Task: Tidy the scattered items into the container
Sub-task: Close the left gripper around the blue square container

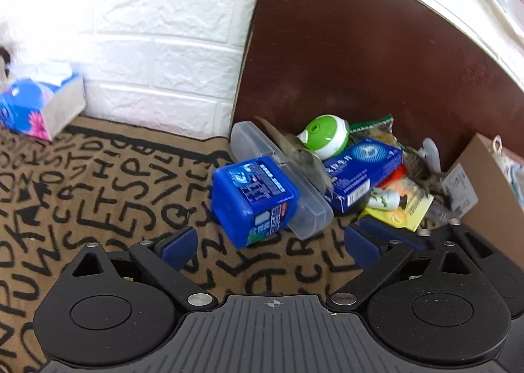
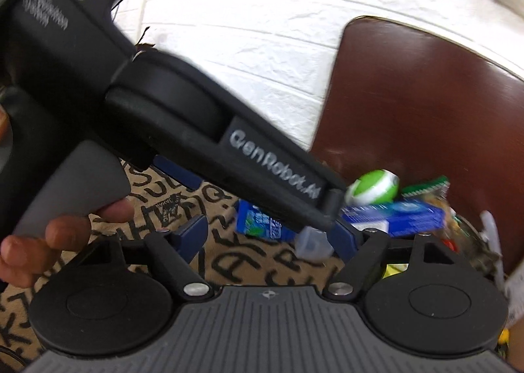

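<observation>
Black left tool before blue tub

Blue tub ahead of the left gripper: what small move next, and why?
Probably ease the left gripper forward until the blue tub sits between its pads, then close. The jaws are open and empty, the tub lies nearest on the patterned cloth, leaning on the clear case, so a gentle approach avoids shoving the pile.

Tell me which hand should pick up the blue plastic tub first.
Left, probably. Its open tool has the blue tub straight ahead with nothing in the way. From the right tool, the left device's body crosses in front and partly hides the tub.
</observation>
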### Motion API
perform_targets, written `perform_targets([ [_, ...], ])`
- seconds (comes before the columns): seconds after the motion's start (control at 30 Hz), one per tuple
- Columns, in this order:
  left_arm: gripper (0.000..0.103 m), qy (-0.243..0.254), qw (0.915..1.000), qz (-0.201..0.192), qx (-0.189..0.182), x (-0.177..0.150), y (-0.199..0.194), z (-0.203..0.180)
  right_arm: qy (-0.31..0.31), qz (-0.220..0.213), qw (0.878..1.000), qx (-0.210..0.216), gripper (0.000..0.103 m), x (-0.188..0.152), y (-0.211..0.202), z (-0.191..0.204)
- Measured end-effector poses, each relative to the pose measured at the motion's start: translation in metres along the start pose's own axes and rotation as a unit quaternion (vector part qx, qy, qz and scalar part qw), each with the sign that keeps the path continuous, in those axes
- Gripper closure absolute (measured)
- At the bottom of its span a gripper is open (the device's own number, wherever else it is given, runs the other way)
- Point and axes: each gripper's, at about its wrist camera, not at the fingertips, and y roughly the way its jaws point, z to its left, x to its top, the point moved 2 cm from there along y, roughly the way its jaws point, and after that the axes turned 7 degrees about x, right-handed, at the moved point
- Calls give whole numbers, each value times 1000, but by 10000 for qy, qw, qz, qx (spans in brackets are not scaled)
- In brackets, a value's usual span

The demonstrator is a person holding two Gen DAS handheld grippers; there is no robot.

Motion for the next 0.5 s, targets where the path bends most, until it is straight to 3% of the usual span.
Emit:
perform_targets([
  [0.3, 9, -12, 9995, 218, -211, 21, 30, 9, -107, 83, 9999, 66, 20, 10, 40, -11],
  [0.5, 20, -67, 9985, 452, -285, 24, 52, 14, -207, 125, 9997, 33, 22, 6, 54, -9],
])
